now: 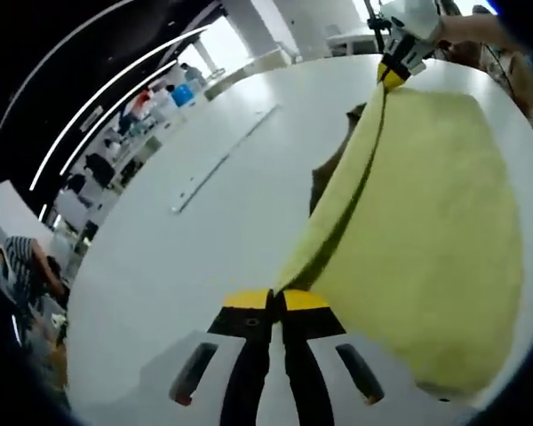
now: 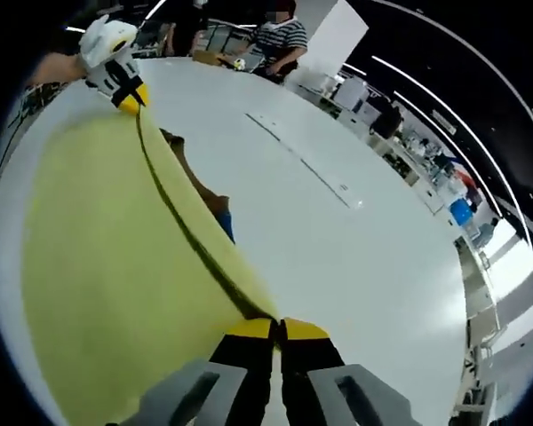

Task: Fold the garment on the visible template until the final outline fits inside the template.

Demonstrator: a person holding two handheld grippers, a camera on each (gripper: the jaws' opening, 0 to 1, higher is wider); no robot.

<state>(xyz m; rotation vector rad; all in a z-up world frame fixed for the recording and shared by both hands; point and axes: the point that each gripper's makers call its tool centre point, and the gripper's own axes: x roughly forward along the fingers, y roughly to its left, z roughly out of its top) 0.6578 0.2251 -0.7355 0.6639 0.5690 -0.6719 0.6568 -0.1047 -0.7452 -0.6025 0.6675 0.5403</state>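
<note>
White and broad, the counter (image 1: 204, 240) runs through an open workroom with ceiling light strips, and a person in a striped top (image 2: 280, 40) stands at its far end. On it lies the task's yellow garment (image 1: 435, 231), one edge lifted off the surface and stretched in a taut line between the two tools. The left hand-held gripper (image 1: 276, 300) has its yellow-tipped jaws pressed together on one end of that edge; the right hand-held gripper (image 2: 278, 328) pinches the other end the same way, and each appears in the other's view at the far end of the raised fold. Holding both ends tight seems meant to keep the fold line straight as the flap is carried over. A dark brown patch (image 1: 333, 164) with a bit of blue (image 2: 224, 224) peeks from beneath the lifted cloth, possibly the template or another layer; which is unclear. Judged from this, the fold is only partly made.
</note>
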